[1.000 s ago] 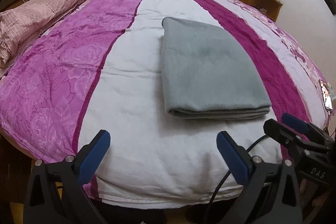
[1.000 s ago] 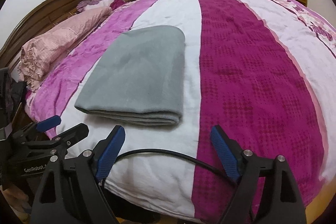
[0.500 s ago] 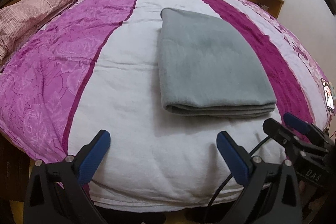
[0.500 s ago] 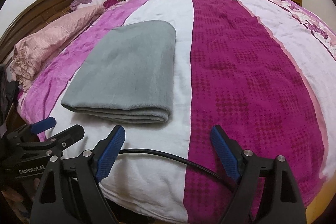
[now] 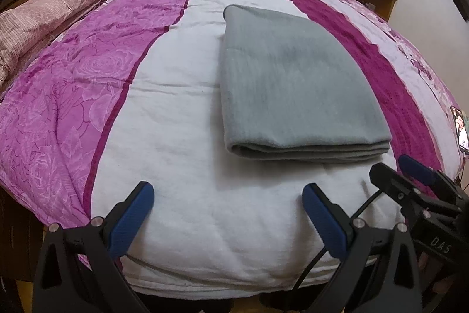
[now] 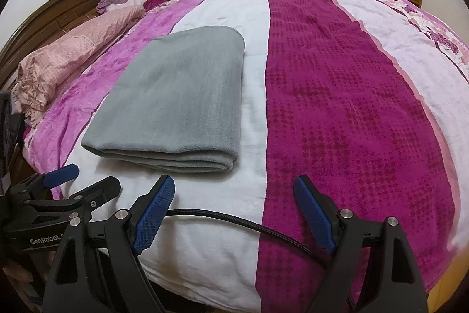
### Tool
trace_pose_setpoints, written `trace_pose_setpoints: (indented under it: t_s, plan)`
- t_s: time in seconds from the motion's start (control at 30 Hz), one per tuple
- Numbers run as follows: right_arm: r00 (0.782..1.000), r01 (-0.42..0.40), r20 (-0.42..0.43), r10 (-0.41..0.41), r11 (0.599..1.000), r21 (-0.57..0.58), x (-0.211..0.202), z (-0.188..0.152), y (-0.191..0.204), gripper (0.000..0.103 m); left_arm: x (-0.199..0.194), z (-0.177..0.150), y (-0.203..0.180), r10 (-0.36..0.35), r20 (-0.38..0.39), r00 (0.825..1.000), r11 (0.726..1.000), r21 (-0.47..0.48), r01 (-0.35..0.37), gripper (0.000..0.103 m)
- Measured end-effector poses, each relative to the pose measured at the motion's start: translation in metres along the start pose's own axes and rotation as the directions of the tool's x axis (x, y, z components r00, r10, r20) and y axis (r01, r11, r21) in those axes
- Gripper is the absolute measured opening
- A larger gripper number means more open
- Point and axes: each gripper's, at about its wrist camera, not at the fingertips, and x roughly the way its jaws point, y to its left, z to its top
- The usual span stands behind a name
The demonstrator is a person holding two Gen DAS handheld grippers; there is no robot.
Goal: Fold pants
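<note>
Folded grey pants lie on the bed just beyond both tongs, left and right, each spread apart, empty.

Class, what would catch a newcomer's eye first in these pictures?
The folded grey pants lie flat on the white stripe of the bedspread, near its front edge. Both open grippers, left and right, hang at that edge, holding nothing.

White letters "DAS" are showing on the right gripper body; "GenRobot." is standing on the left gripper body, its ending possibly cut off.
</note>
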Motion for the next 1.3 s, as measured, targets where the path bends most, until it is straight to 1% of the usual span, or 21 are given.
trace_pose_setpoints:
  t_s: [1.3]
  plan:
    - [1.0,-0.001,-0.001,0.001,1.0,0.0,0.0002,0.0015,-0.0009,0.079,0.0007,-0.001,-0.0018,0.002,-0.005,1.0,1.0,0.006,-0.002,0.103]
